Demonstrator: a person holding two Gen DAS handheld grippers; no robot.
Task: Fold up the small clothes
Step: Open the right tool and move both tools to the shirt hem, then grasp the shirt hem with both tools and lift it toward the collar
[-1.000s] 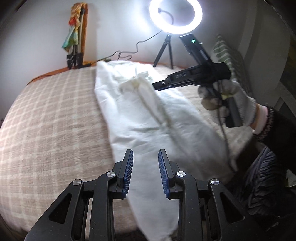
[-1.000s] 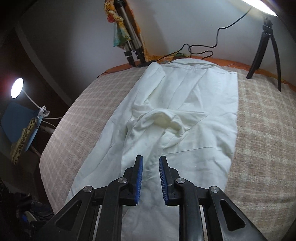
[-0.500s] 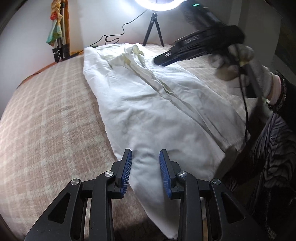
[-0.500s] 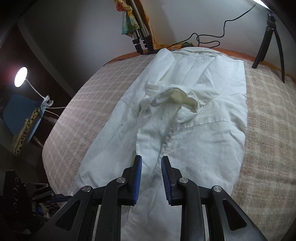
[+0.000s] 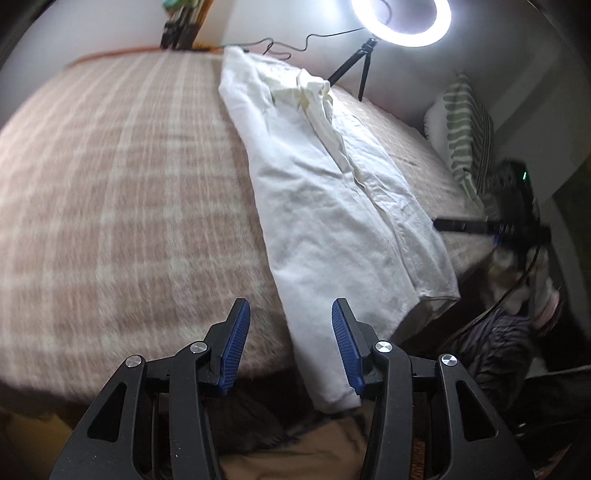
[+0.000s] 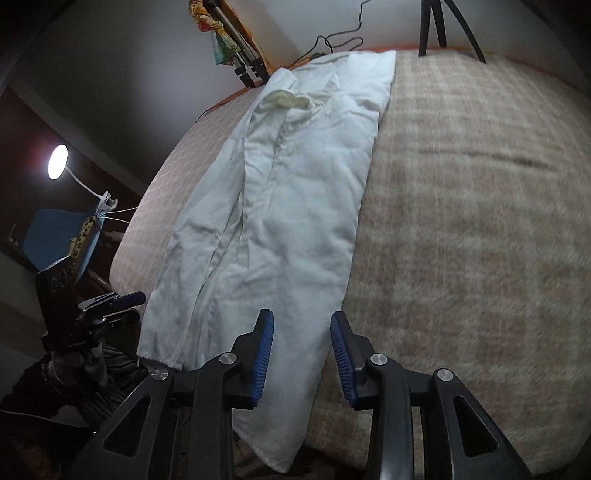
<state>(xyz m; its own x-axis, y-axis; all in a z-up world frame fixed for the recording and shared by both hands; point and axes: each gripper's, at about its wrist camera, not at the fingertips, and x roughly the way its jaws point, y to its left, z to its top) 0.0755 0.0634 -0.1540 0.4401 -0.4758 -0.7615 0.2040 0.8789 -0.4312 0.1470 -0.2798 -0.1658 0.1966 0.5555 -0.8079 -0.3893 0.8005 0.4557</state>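
Note:
A white shirt (image 5: 332, 206) lies folded lengthwise into a long strip on the plaid blanket (image 5: 110, 184), collar at the far end. Its near end hangs over the bed's front edge. My left gripper (image 5: 290, 308) hovers over that near end. Its jaws are opening, with cloth below them but nothing pinched. In the right wrist view the shirt (image 6: 280, 206) runs away from my right gripper (image 6: 301, 317), whose jaws are also opening above the hem without pressing it. The right gripper (image 5: 443, 223) shows blurred at the shirt's right edge, and the left gripper (image 6: 125, 306) at the lower left.
A ring light (image 5: 400, 18) on a tripod stands at the bed's far side, with cables beside it. A striped pillow (image 5: 469, 136) leans at the right. A lamp (image 6: 57, 162) glows at the left. The person's striped clothing (image 5: 495, 347) is close to the bed's near edge.
Both grippers have drawn back from over the shirt to its near end, and both pairs of jaws stand wider. The right gripper swung from above the collar to the shirt's near right corner.

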